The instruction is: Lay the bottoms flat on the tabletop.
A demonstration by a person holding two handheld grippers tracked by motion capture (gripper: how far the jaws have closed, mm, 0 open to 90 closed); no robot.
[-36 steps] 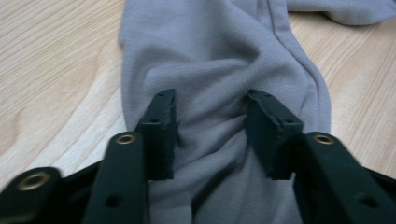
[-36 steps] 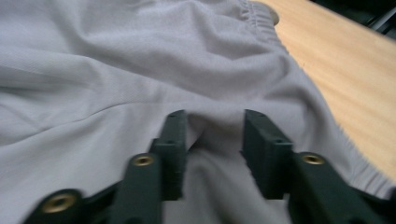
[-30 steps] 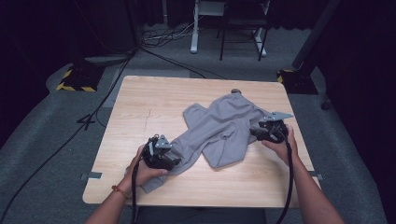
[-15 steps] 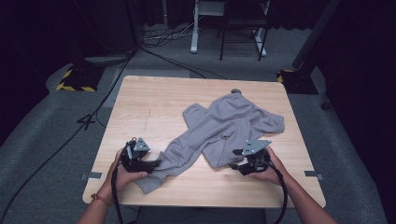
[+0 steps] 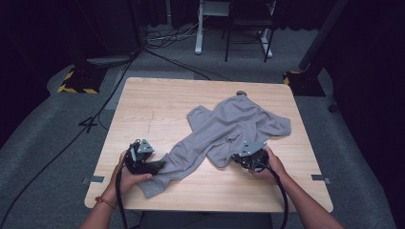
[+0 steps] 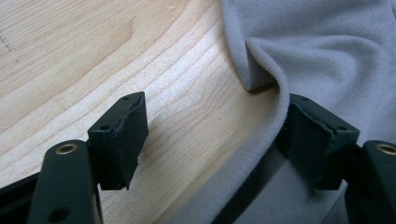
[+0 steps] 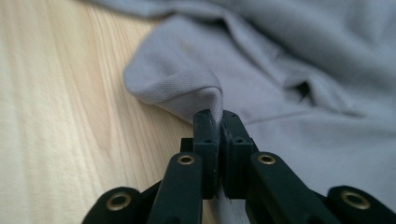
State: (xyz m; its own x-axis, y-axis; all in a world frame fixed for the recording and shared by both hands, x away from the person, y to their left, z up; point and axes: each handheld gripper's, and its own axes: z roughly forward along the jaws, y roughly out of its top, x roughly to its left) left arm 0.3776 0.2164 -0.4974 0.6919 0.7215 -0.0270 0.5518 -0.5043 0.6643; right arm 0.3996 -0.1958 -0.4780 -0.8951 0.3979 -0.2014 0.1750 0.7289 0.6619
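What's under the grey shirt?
Under the grey shirt lies the wooden table, bare around it. Whether anything small hides beneath the crumpled cloth cannot be seen, since the fabric covers that part of the table.

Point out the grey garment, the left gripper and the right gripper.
grey garment (image 5: 229, 129), high view, middle of the crumpled cloth.
left gripper (image 6: 212, 135), left gripper view, midway between its open jaws, the cloth edge by one pad.
right gripper (image 7: 220, 122), right gripper view, at the fingertips shut on a fold of cloth.
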